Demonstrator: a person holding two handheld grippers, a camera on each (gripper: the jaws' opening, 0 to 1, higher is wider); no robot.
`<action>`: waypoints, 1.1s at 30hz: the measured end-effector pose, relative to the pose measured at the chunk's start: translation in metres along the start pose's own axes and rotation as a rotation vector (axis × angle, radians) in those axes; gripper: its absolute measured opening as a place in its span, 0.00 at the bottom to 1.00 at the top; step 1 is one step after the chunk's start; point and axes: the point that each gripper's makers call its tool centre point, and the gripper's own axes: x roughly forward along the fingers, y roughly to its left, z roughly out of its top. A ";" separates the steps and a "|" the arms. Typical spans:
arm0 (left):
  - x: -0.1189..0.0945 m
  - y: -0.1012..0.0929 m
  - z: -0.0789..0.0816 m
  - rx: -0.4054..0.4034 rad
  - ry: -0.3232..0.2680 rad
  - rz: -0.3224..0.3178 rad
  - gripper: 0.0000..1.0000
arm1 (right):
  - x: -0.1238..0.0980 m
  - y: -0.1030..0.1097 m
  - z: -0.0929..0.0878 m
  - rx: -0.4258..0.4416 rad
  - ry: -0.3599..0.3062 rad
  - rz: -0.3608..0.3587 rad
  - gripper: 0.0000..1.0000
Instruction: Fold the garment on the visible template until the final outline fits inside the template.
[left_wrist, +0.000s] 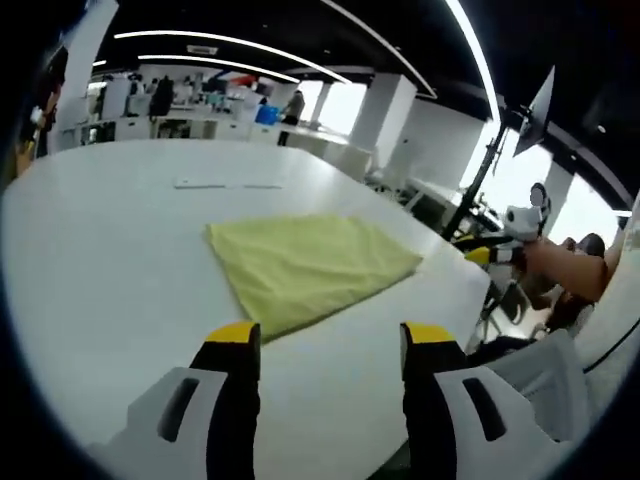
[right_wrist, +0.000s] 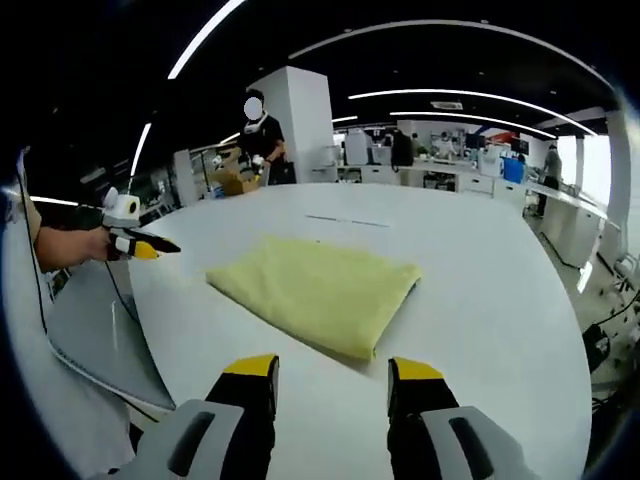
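Yellow cloth lying folded flat on the white desk, roughly rectangular, edges stacked in layers along the near side in the right gripper view. No creases sticking up, no corner flapping loose. No template outline made out around it from here; faint thin marks on the desk beyond the cloth, too small to read as a border.

Left hand-held gripper above the desk, just short of the cloth's near edge, jaws spread wide, nothing between them. Right hand-held gripper likewise over bare desk near the cloth's front edge, jaws wide apart, empty. Each gripper also caught in the other's view, held off past the desk's edge by a hand, yellow tips close together there but too small to judge.

Probably the last stage: folding looks finished or one fold from it, both hands clear of the cloth. Next move calls for a check of the outline against the template; if still too large, a pinch of one edge with both grippers and a carry across to the opposite edge, kept low and even to avoid dragging the stack.

Beyond the desk, an open office with other desks, pillars, ceiling light strips, and a person standing at the far side.
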 end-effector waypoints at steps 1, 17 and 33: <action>-0.002 -0.003 0.000 0.003 -0.002 0.000 0.55 | -0.001 0.001 0.000 -0.001 0.001 0.000 0.44; -0.018 -0.044 -0.016 0.106 0.048 -0.049 0.69 | -0.032 0.021 -0.007 0.010 0.008 0.013 0.53; -0.027 -0.047 -0.027 0.068 0.045 -0.046 0.74 | -0.048 0.030 -0.012 0.019 -0.039 0.042 0.61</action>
